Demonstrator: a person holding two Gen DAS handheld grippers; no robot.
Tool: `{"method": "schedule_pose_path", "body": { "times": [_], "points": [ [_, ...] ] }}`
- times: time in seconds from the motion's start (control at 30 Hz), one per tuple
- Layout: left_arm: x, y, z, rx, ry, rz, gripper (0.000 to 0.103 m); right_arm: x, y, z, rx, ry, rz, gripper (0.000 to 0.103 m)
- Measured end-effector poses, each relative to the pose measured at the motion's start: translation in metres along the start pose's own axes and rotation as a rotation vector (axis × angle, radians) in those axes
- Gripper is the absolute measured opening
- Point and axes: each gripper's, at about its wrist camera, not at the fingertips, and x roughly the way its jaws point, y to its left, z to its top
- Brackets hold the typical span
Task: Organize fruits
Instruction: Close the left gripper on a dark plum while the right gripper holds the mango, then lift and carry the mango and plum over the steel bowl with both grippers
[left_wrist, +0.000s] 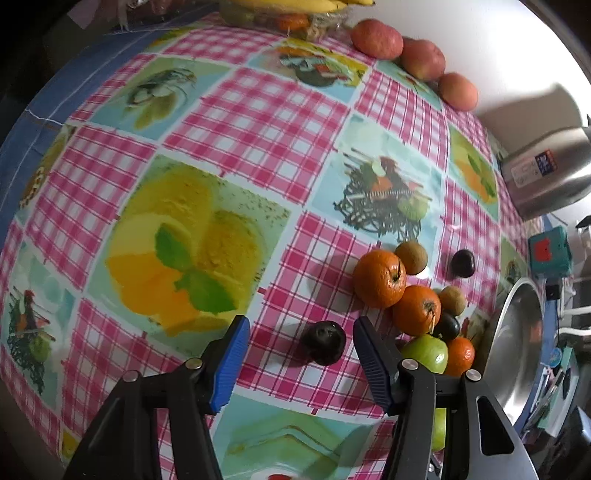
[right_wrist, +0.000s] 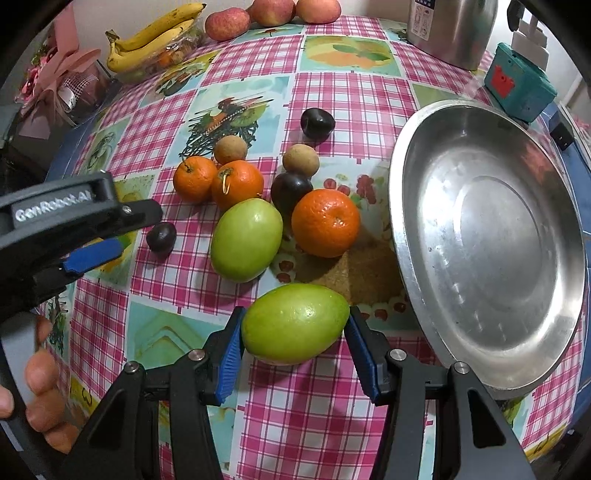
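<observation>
Right tongs (right_wrist: 293, 343) are clamping a green fruit (right_wrist: 295, 323) end to end, blue pads touching both tips, fruit sitting low over the counter (right_wrist: 314, 424) just beside the steel plate (right_wrist: 491, 332); can't tell if it's lifted or resting

Left tongs (left_wrist: 297, 354) are standing apart, medium gap, holding nothing; a dark plum (left_wrist: 324, 342) is lying on the cloth between the pads, not touched

Handling guess: green fruit is looking firm, smooth and waxy, moderate weight, so a lengthwise grip on the tapered ends is risking a slip; taking it across the fat middle is looking safer. Plum is looking small, light, glossy, rolls easy, skin bruises, so centred light squeeze across the widest part

Rest of the pile: oranges (right_wrist: 325, 221), second green fruit (right_wrist: 246, 240), brown round fruits (right_wrist: 301, 159), more dark plums (right_wrist: 317, 123) are crowding together near the plate, some touching

Views: right wrist view is showing the plate whole and empty, the held fruit, the left tool's black body (right_wrist: 70, 206) and the person's fingers (right_wrist: 40, 373) around its handle, bananas (right_wrist: 155, 37) in a clear bowl. Left wrist view is showing the plum framed between its own pads, only the plate's edge, and three apples (left_wrist: 376, 38) in a row along the wall
</observation>
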Motion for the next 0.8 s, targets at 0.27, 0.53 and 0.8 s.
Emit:
{"method": "schedule_pose_path", "body": {
  "times": [0.27, 0.53, 0.8],
  "points": [
    [0.016, -0.022, -0.008, 0.062, 0.029, 0.019, 0.040, 0.001, -0.003, 0.000, 0.006, 0.006, 0.001, 0.055],
    [0.012, -0.040, -0.012, 0.077, 0.032, 0.003, 0.027, 0.001, -0.004, 0.001, 0.009, 0.004, 0.004, 0.055],
    [-0.006, -0.031, -0.004, 0.056, 0.003, -0.015, 0.027, -0.006, -0.007, 0.004, 0.017, -0.015, 0.014, 0.055]
  ]
}}
